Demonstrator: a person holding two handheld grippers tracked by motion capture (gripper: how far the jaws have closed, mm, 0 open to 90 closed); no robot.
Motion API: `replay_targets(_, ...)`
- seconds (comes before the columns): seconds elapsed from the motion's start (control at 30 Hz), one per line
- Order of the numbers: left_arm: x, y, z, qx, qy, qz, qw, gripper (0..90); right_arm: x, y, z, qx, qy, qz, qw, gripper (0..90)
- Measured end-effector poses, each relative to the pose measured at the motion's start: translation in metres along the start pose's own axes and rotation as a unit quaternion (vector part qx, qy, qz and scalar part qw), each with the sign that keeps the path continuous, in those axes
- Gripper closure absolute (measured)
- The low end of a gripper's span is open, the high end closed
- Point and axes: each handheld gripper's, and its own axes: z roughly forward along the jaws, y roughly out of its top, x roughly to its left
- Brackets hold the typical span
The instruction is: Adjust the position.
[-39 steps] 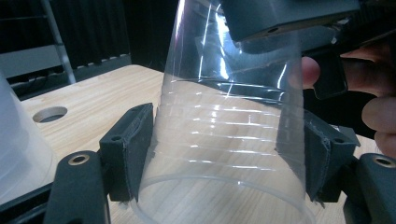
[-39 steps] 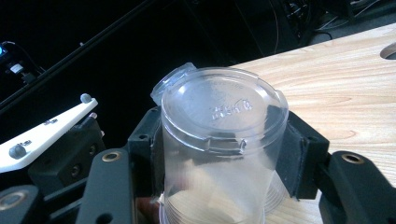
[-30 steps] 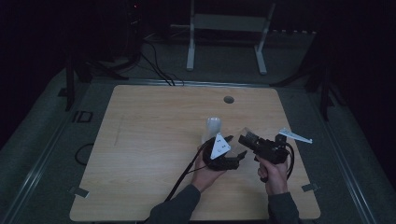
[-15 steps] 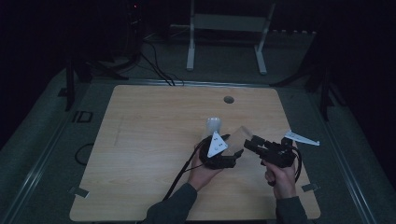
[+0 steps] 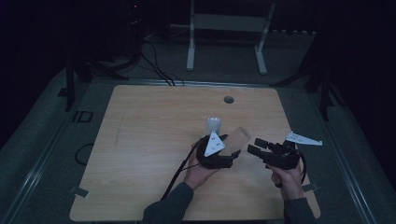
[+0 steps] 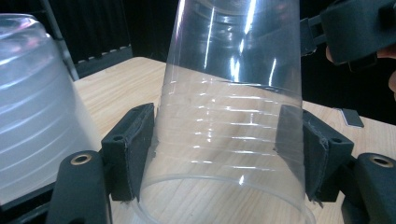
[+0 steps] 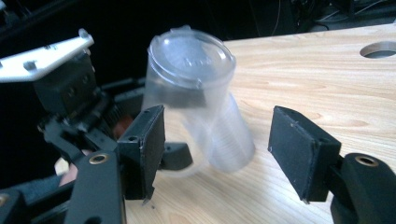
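Two plastic cups on the wooden table (image 5: 140, 140) here, and the room's so dark everything past the table edge is mostly mush. The clear cup (image 6: 233, 107) is clamped between the pads of the left gripper (image 5: 232, 156), squeezed near its open rim and tipped over toward the person's right, with its base pointing at the other tool. In the left gripper view its top end is cut off by the frame, so you just get ribbed wall and glare. In the right gripper view there's some raised lettering on the cup's base, but it's too blurry to read.

Just behind it sits a cloudy white cup (image 5: 213, 125), upside down on the table, and the left gripper view crops most of it too.

The right gripper (image 5: 254, 146) hangs just beside the clear cup with its jaws spread wide and nothing between them. The right hand (image 5: 287, 177) wraps the handle, sleeve cut off at the bottom edge.

Further back there's a round hole (image 5: 229, 99) in the tabletop. No labels or brand names I can make out anywhere.
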Motion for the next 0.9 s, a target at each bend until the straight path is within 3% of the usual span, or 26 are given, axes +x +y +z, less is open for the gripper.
replay_targets(0.2, 0.002, 0.0, -0.003, 0.008, -0.012, 0.005, 0.9999, 29.4, -0.001, 0.002, 0.001, 0.03, -0.023, -0.025, 0.999, 36.3)
replay_targets(0.23, 0.002, 0.0, -0.004, 0.009, -0.012, 0.006, 0.9999, 29.4, -0.001, 0.004, 0.001, 0.044, -0.035, -0.037, 0.9978, 36.5)
replay_targets(0.37, 0.003, 0.0, -0.005, 0.013, -0.015, 0.007, 0.9998, 29.4, -0.001, 0.006, 0.002, 0.056, -0.042, -0.046, 0.9965, 36.4)
replay_targets(0.4, 0.004, 0.0, -0.006, 0.015, -0.016, 0.006, 0.9997, 29.4, 0.0, 0.008, 0.003, 0.068, -0.048, -0.06, 0.9947, 36.5)
replay_targets(0.5, 0.005, 0.0, -0.007, 0.018, -0.019, 0.008, 0.9996, 29.4, 0.001, 0.009, 0.003, 0.079, -0.055, -0.07, 0.9929, 37.4)
replay_targets(0.9, 0.007, -0.001, -0.011, 0.028, -0.028, 0.014, 0.9991, 29.4, 0.002, 0.013, 0.005, 0.115, -0.062, -0.102, 0.9862, 38.0)
